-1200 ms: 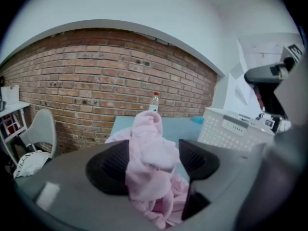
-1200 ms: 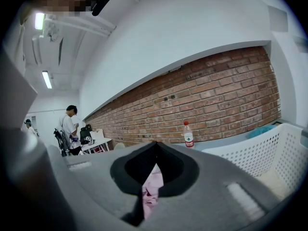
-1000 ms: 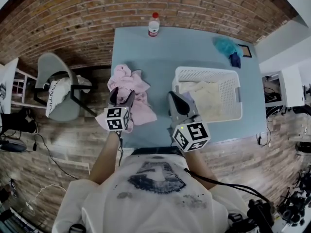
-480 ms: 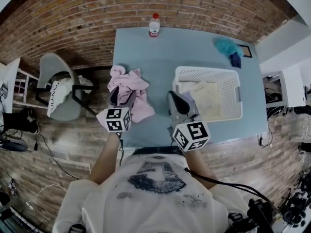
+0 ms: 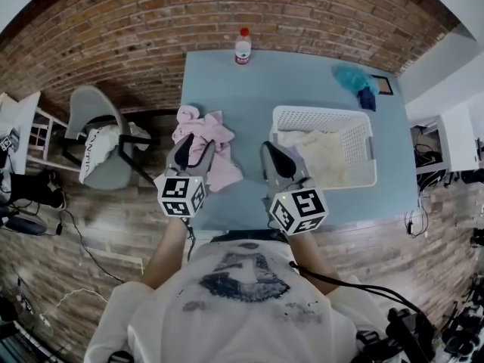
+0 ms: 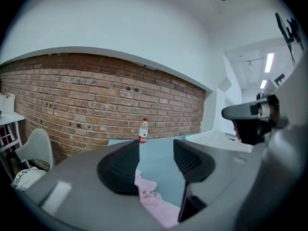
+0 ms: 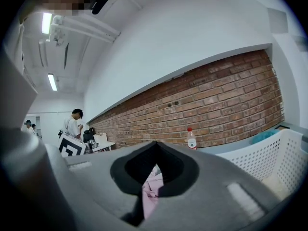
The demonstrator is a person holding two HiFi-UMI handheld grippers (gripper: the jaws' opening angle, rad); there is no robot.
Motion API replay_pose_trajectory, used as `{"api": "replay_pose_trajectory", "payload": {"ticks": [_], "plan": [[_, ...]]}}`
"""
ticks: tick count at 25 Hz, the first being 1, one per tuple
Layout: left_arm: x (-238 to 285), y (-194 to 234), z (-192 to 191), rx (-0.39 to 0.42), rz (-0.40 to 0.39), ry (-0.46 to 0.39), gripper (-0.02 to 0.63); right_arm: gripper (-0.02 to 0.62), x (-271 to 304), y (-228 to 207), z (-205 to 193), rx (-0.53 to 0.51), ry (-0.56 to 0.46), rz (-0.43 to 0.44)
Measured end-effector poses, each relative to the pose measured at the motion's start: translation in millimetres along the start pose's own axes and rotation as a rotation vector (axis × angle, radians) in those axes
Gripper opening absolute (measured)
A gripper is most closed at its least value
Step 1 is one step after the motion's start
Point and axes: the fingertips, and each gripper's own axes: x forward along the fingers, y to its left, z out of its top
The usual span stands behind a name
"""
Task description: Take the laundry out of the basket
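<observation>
A white slatted basket (image 5: 361,123) stands on the right of the light-blue table (image 5: 249,89), with cream laundry (image 5: 321,156) in it. A crumpled pink garment (image 5: 215,138) lies on the table left of the basket. My left gripper (image 5: 190,151) hovers over the pink garment's near edge. Its jaws are closing, and they press on nothing: the pink garment (image 6: 155,202) shows below the gap of the left gripper (image 6: 156,163). My right gripper (image 5: 274,157) is shut and empty, by the basket's near left corner. The pink garment (image 7: 152,192) also lies beneath the right gripper (image 7: 155,149).
A bottle with a red cap (image 5: 242,46) stands at the table's far edge against the brick wall. A teal cloth (image 5: 354,75) lies at the far right corner. A grey chair (image 5: 97,146) with a white bag stands left of the table. People stand in the background of the right gripper view.
The left gripper has drawn back slightly toward me and its jaws stand narrower. The pink garment has settled on the table. The right gripper has stayed put.
</observation>
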Motion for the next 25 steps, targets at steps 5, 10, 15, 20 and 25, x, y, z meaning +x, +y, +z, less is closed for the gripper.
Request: {"api": "replay_pose_trajectory", "payload": {"ticks": [5, 10, 15, 20, 25], "plan": [[-21.9, -14.8, 28.1, 0.037, -0.014, -0.057, 0.148, -0.003, -8.3, 5.7, 7.5, -0.010, -0.027, 0.014], [-37.2, -26.6, 45.5, 0.061, -0.017, -0.102, 0.053, -0.003, -14.5, 10.5, 16.0, -0.026, -0.049, 0.029], [-49.1, -31.7, 51.7, 0.062, -0.010, -0.126, -0.009, -0.003, -18.7, 16.2, 19.4, -0.036, -0.056, 0.047], [-55.2, -27.5, 54.7, 0.069, 0.010, -0.122, -0.009, -0.003, -17.2, 22.0, 21.8, -0.042, -0.053, 0.063], [-58.6, -20.8, 54.7, 0.057, 0.032, -0.131, -0.009, -0.003, -16.6, 24.3, 19.9, -0.042, -0.049, 0.067]]}}
